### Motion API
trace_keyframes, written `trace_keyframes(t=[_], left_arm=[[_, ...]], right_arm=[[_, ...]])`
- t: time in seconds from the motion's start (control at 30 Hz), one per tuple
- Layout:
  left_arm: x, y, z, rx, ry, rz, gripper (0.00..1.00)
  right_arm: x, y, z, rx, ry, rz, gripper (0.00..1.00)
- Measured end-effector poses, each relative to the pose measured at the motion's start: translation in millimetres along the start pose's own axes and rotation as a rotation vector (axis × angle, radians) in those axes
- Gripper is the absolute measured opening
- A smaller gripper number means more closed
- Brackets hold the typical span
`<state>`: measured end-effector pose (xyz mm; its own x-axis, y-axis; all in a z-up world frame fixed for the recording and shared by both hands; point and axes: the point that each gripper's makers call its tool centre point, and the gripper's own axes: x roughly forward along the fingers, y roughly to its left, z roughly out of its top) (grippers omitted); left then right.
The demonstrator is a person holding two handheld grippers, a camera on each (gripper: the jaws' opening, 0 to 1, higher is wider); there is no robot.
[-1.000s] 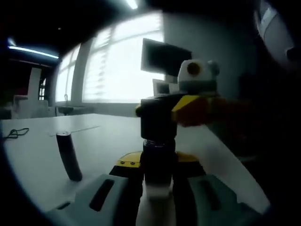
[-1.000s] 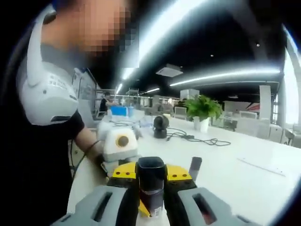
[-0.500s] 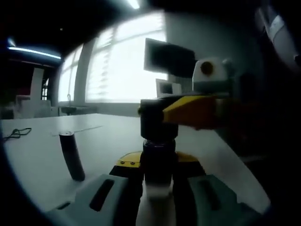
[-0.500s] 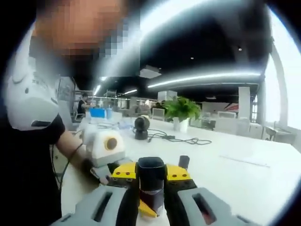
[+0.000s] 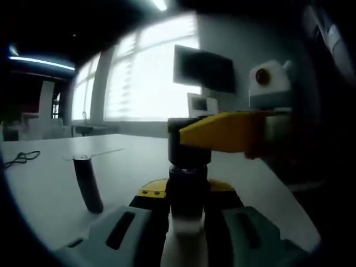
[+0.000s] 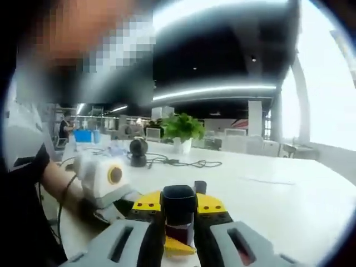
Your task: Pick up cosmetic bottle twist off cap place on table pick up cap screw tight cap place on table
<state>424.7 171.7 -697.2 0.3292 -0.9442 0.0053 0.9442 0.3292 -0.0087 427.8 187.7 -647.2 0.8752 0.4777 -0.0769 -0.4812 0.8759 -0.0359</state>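
Observation:
In the left gripper view my left gripper (image 5: 187,196) is shut on the dark cosmetic bottle (image 5: 187,189), held upright above the white table (image 5: 44,186). The bottle's black cap (image 5: 177,146) sits on top. My right gripper (image 5: 192,139) reaches in from the right, its yellow jaws shut on that cap. In the right gripper view my right gripper (image 6: 178,216) is shut on the same black cap (image 6: 178,201), and a person's forearm (image 6: 55,181) comes in from the left.
A second dark tube (image 5: 89,183) stands tilted on the table to the left; its top (image 6: 200,187) shows behind the cap. A plant (image 6: 179,130), a black round device (image 6: 137,151) and cables (image 6: 183,162) sit farther back. A dark screen (image 5: 203,69) hangs on the wall.
My right gripper has turned on the cap: its yellow jaw and body swung right and upward in the left gripper view. The right gripper view has swung with it. The bottle stays still.

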Motion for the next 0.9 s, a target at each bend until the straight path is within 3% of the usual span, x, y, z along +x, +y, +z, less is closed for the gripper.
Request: trace_keyframes(t=[0.37,0.47,0.57,0.9], left_arm=[[0.8,5.0,-0.8,0.007,0.002,0.025,0.13],[1.1,4.5,-0.9,0.018,0.002,0.027,0.13],[0.6,3.5,-0.8,0.034,0.003,0.032,0.13],[-0.5,4.6,-1.0,0.039,0.006,0.052,0.13]], right_arm=[[-0.8,-4.0,-0.7,0.027,0.016,-0.189,0.13],[-6.8,-10.0,-3.1,0.057,0.033,-0.318,0.13],[-7.7,-7.5,-1.8,0.066,0.014,-0.378,0.13],[-7.7,-7.8,-2.5,0.069,0.006,-0.421,0.13]])
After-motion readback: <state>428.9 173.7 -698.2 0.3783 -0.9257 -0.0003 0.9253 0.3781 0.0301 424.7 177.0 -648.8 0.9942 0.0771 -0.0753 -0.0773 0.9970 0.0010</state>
